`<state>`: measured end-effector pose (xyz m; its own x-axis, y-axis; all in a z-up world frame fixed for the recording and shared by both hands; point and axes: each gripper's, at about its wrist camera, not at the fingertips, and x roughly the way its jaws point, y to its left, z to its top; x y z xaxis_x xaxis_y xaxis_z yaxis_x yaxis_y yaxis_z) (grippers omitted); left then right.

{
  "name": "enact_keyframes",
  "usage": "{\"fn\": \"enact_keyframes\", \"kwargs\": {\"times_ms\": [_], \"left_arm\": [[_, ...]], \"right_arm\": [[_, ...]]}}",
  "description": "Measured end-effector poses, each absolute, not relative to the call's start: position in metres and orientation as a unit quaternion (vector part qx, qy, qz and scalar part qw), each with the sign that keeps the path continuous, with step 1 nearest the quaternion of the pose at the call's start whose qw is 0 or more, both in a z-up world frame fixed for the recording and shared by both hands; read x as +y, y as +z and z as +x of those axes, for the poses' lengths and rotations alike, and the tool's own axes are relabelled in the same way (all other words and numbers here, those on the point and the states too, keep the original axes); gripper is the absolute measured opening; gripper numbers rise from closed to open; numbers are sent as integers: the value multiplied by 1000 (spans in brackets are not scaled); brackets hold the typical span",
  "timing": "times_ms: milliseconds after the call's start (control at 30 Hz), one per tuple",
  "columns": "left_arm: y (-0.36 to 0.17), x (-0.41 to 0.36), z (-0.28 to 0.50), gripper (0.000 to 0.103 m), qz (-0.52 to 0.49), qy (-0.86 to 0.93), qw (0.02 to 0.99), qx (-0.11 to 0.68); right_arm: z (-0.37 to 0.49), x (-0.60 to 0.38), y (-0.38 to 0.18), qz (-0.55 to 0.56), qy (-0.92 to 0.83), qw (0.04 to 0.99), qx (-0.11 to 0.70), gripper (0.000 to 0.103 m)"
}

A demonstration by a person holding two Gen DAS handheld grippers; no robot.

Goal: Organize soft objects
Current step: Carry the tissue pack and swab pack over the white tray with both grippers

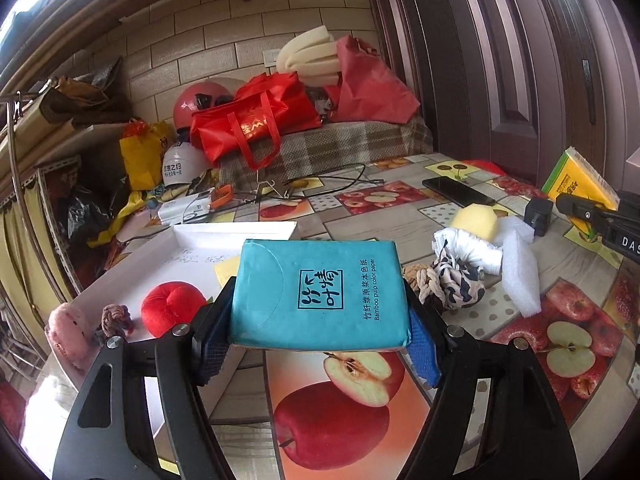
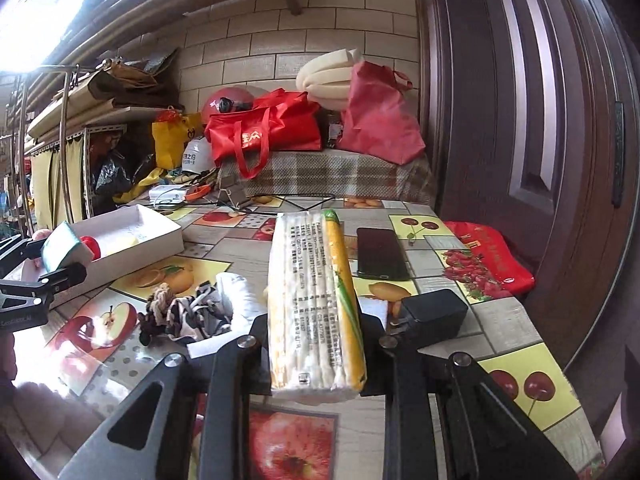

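Tissue packs are pinched in both grippers: the teal pack lies flat between the left gripper jaws, the yellow pack (edge-on) between the right gripper jaws, whose pads are hidden.

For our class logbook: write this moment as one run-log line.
left gripper: shut on teal tissue pack | right gripper: shut on yellow tissue pack | white box: holds red plush

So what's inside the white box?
In the white box: a red plush apple, something yellow and scribbled writing. The teal tissue pack hides the rest.
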<state>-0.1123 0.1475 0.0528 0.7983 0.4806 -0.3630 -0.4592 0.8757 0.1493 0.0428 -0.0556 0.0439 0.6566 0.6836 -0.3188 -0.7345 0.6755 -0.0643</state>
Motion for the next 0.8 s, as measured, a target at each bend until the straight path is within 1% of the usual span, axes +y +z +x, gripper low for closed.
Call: {"fn": "enact_keyframes", "kwargs": {"times_ms": [267, 567, 800], "left_arm": [[56, 155, -135, 74, -2, 256, 951, 172], [57, 172, -163, 75, -14, 290, 942, 166], [54, 225, -206, 75, -59, 358, 918, 162]], "right_arm": [[15, -22, 44, -106, 424, 891, 122, 24], [-24, 35, 41, -132, 485, 857, 112, 24], [-48, 73, 40, -123, 523, 836, 116, 24]]}}
